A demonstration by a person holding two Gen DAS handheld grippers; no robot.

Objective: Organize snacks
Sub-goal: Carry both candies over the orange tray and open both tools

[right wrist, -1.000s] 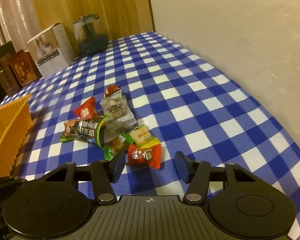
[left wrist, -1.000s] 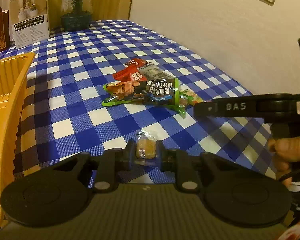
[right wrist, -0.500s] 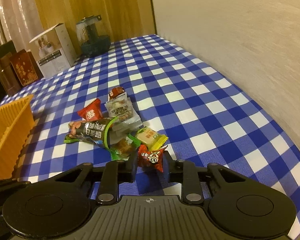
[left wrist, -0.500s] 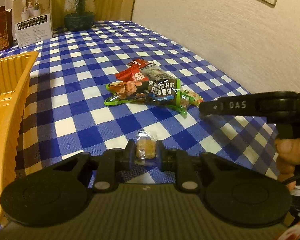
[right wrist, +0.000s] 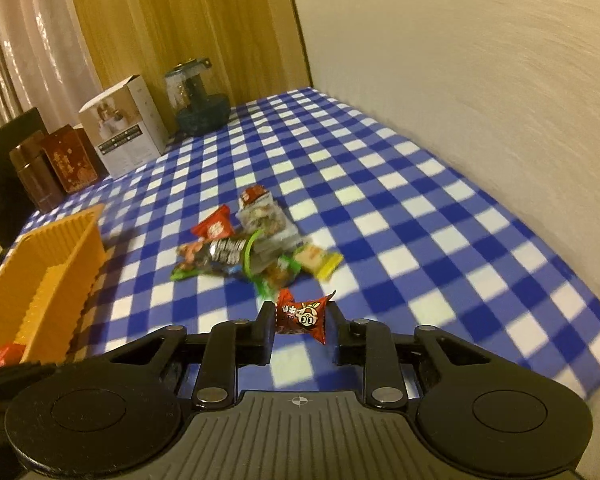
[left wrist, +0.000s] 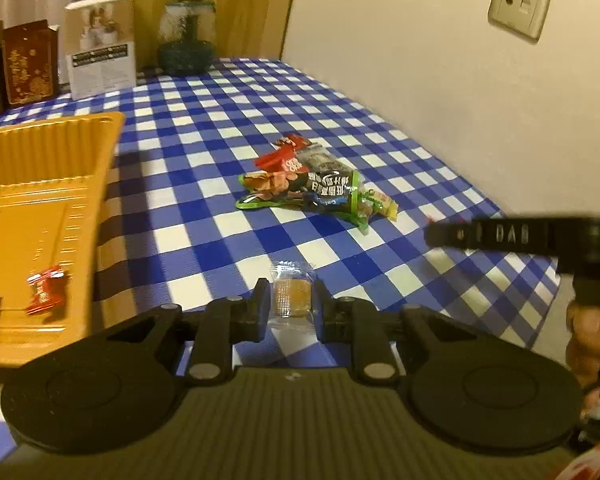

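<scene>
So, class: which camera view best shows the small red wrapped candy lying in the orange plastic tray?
The left wrist view: the red wrapped candy lies fully visible on the orange tray's floor. The right wrist view shows only a red sliver by the tray's wall.

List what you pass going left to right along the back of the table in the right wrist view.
Dark red boxes → white box → glass jar with the dark base.

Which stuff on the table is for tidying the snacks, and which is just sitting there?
For the job:
- clear-wrapped candy in left gripper
- red candy in right gripper
- snack pile
- orange tray

Just sitting there:
- white box
- glass jar
- brown boxes
</scene>
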